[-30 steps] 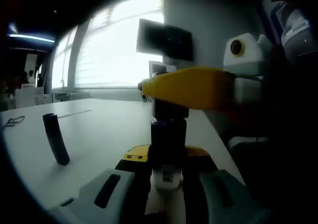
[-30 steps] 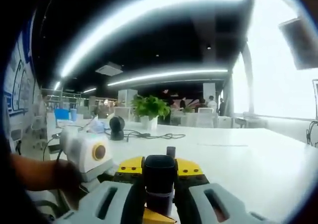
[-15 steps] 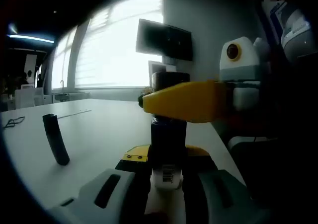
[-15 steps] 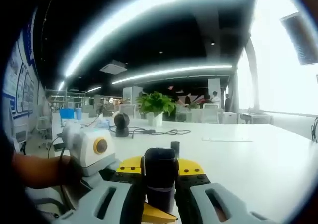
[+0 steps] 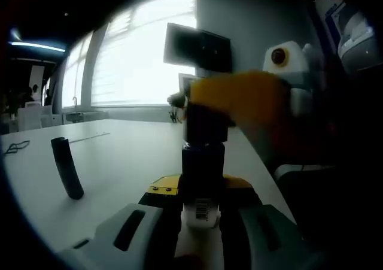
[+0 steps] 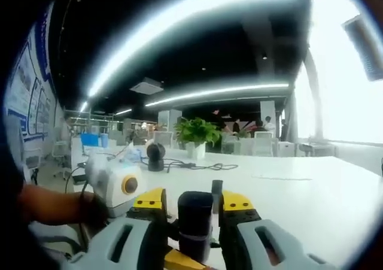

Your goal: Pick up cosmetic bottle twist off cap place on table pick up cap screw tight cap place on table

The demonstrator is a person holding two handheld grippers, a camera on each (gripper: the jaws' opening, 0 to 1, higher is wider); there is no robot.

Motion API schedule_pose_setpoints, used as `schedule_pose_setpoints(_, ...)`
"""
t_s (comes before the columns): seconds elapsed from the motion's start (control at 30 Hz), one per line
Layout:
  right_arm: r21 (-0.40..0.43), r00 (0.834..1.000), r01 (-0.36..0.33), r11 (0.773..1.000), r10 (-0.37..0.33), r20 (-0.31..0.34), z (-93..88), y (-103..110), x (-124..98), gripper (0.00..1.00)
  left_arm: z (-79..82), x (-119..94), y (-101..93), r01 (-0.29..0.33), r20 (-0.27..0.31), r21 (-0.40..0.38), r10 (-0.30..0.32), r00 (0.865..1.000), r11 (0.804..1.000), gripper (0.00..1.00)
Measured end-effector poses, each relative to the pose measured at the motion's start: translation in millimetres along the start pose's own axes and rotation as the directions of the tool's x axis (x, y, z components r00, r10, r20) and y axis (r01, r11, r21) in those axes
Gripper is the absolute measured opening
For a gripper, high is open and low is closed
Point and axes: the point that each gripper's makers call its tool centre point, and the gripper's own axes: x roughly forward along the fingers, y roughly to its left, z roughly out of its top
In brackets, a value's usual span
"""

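My left gripper (image 5: 202, 205): clamped on the cosmetic bottle (image 5: 203, 177).
My right gripper (image 6: 194, 213): jaws parted around the cap (image 6: 195, 217), sides clear.
Table (image 5: 119, 156): a dark stick (image 5: 67, 167) stands apart.

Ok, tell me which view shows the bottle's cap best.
The right gripper view: the cap stands clear between the right gripper jaws. In the left gripper view that gripper's yellow jaw covers the cap atop the bottle.

No readable text, barcode sticker on cosmetic bottle (image 5: 202, 180) too blurred, wall posters (image 6: 27, 96) illegible
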Motion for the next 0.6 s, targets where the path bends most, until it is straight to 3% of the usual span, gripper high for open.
schedule_pose_setpoints(0.27,-0.058,0.979,-0.202,0.978,0.201,-0.024,7.9,5,0,0.32,-0.5,0,1.7,0.001,-0.001,0.001,-0.001,1.0,1.0,0.14)
schedule_pose_setpoints(0.37,-0.097,0.956,-0.293,0.951,0.288,-0.062,3.5,12,-1,0.32,-0.6,0,1.0,0.003,-0.001,0.0,-0.003,1.0,1.0,0.14)
schedule_pose_setpoints(0.47,-0.071,0.928,-0.372,0.925,0.369,-0.061,4.1,17,-3,0.33,-0.7,0,0.7,0.004,0.0,-0.001,-0.004,1.0,1.0,0.14)
schedule_pose_setpoints(0.6,-0.065,0.909,-0.416,0.907,0.413,-0.064,4.4,16,-2,0.33,-1.6,0,2.6,0.005,0.0,-0.002,-0.005,1.0,1.0,0.14)
